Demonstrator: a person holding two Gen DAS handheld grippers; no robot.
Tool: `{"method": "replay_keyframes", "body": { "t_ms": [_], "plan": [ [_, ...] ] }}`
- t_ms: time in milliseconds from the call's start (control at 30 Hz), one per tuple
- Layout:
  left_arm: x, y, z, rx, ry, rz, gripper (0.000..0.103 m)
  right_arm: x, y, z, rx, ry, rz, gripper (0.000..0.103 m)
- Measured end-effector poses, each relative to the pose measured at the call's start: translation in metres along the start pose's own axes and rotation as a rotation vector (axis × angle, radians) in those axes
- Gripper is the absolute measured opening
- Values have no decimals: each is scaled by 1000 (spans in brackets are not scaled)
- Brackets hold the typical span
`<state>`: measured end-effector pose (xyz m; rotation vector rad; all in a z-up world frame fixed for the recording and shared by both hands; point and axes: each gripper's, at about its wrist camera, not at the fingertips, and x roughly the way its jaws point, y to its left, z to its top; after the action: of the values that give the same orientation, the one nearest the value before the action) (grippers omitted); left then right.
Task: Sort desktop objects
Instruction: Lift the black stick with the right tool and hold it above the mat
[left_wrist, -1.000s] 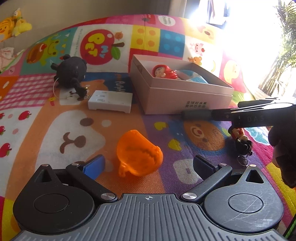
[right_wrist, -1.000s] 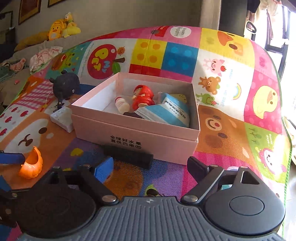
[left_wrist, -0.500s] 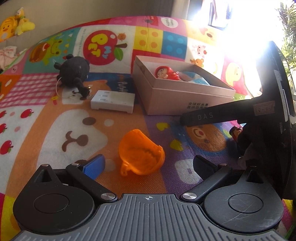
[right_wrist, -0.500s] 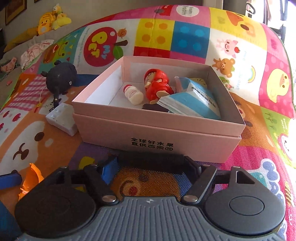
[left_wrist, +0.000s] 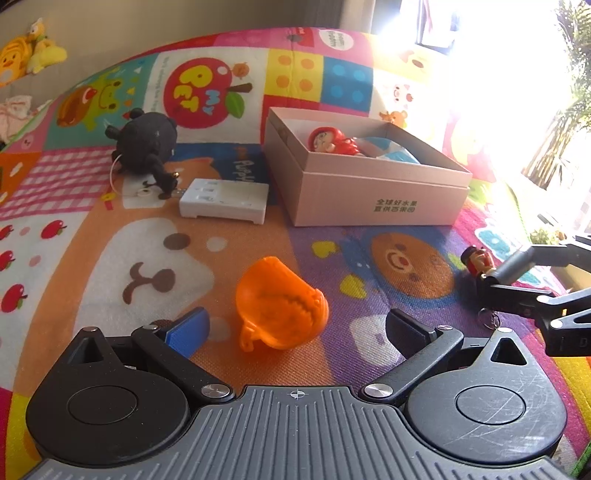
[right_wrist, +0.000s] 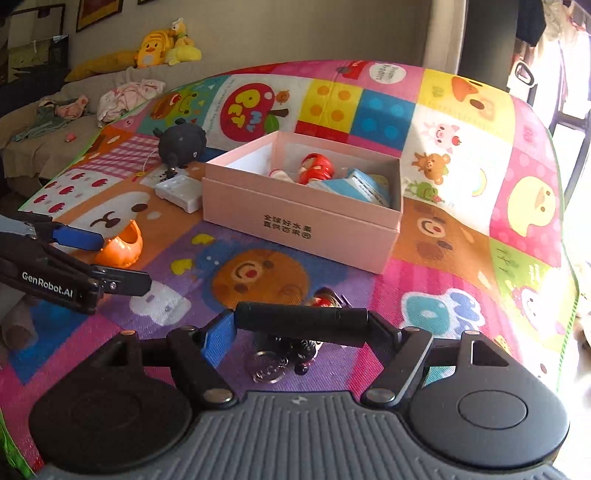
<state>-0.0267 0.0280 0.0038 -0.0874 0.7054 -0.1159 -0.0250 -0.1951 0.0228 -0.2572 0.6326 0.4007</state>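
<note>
Between the right gripper (right_wrist: 302, 320) pads sits a black cylinder (right_wrist: 301, 319), held crosswise, clamped end to end, above a red-capped figurine keychain (right_wrist: 325, 301) on the play mat (right_wrist: 461, 258). L gripper (left_wrist: 295, 325) jaws wide, nothing held, orange cup (left_wrist: 280, 302) lying btwn them. Pink box (right_wrist: 295, 218) well beyond, w/ red doll (right_wrist: 316, 168) inside.

Matt pink cardboard box (left_wrist: 376, 199), glossy orange plastic cup (left_wrist: 280, 306), textured foam mat (left_wrist: 369, 280)
</note>
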Motion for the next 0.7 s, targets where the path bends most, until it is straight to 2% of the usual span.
{"method": "replay_keyframes", "body": {
  "t_ms": [100, 233, 467, 567, 700],
  "plan": [
    [1, -5, 1, 5, 7, -4, 103, -11, -11, -13, 52, 22, 13, 76],
    [3, -19, 1, 24, 16, -34, 103, -19, -12, -28, 53, 41, 80, 76],
    [0, -37, 0, 65, 33, -151, 103, -13, -9, -38, 65, 71, 118, 76],
    [-6, -37, 1, 110, 4, -140, 103, -12, -10, -40, 70, 56, 115, 81],
    [-6, -28, 9, 128, -23, -66, 103, -10, -10, -43, 71, 45, 113, 87]
  ]
}}
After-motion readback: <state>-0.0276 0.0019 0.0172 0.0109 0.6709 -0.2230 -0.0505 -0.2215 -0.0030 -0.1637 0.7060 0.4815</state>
